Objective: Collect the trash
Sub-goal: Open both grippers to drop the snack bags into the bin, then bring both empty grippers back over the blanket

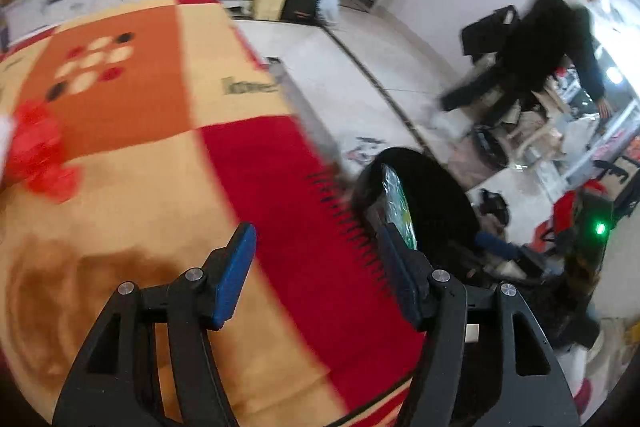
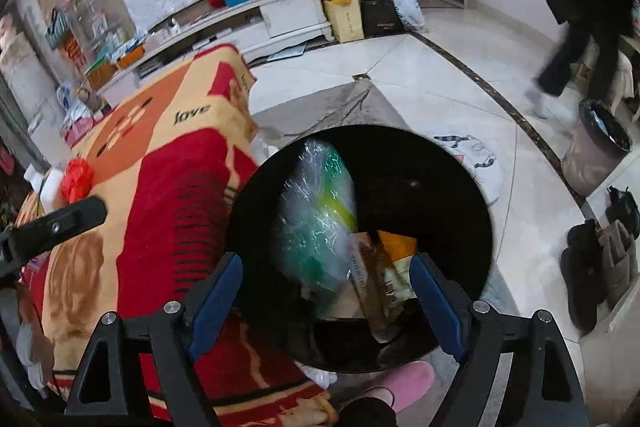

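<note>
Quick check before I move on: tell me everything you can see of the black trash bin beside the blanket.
The black trash bin is round and open-topped, dark inside, and stands upright on the tiled floor right against the fringed edge of the red and yellow blanket. Inside lies a crinkled clear plastic bag with green and yellow showing through it, plus paper or cardboard wrappers nearer the bottom. The right tool is open above its near rim, holding nothing. Whether the bin has a liner is not clear.
</note>
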